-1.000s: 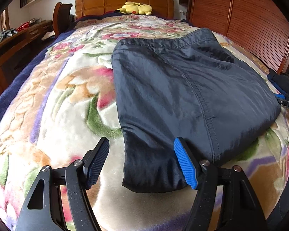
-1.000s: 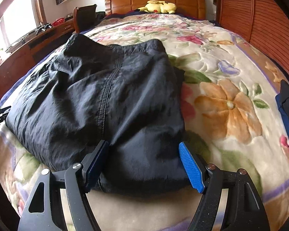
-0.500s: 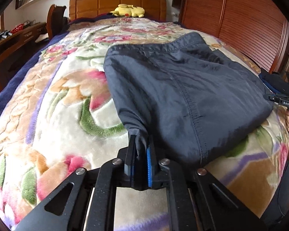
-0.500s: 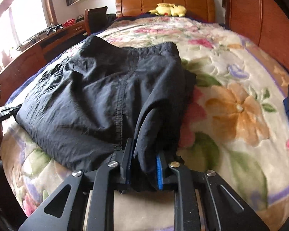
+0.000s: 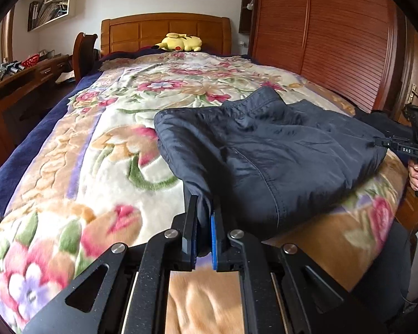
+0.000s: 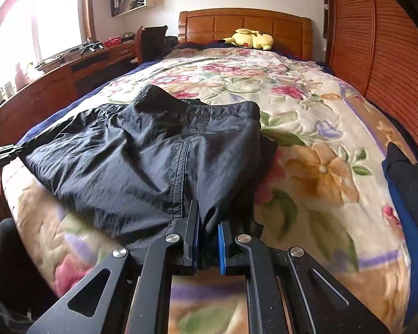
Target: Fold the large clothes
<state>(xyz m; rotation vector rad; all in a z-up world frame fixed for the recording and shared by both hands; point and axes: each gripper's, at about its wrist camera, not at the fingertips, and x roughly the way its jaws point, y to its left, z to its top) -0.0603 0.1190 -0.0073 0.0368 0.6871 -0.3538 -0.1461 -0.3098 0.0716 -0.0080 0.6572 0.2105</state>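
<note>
Left wrist view: the left gripper [image 5: 203, 225] is pinching the near left corner of the dark navy, crinkled nylon garment [image 5: 270, 150], its blue pads pressed onto a bunched tuck of cloth. The garment lies on the floral plush blanket [image 5: 103, 150] of the wooden-framed bed, near the foot end. From this gripper it spreads ahead and to the right, its stitched far hem pointing toward the headboard. At the far right edge the right gripper [image 5: 387, 142] bites the opposite near corner, with fingers of the person's hand [image 5: 416, 171] on its handle. The near edge therefore runs crosswise between the two grippers, lifted a little off the blanket at both ends.

Right wrist view: the right gripper [image 6: 208, 239] has its jaws closing on the garment's [image 6: 153, 150] near right corner, with folds of cloth squeezed between the pads. From here the cloth spreads ahead and to the left, a double-stitched seam running away from the gripper toward the far hem. The left gripper [image 6: 5, 150] shows at the left edge, clamped on the other corner.

Judgement: each gripper is nearest its own corner, and the far hem lies straight ahead of both. The fold most likely calls for carrying the held near edge forward over the body to meet that hem, both hands level so the edge stays taut.
</note>
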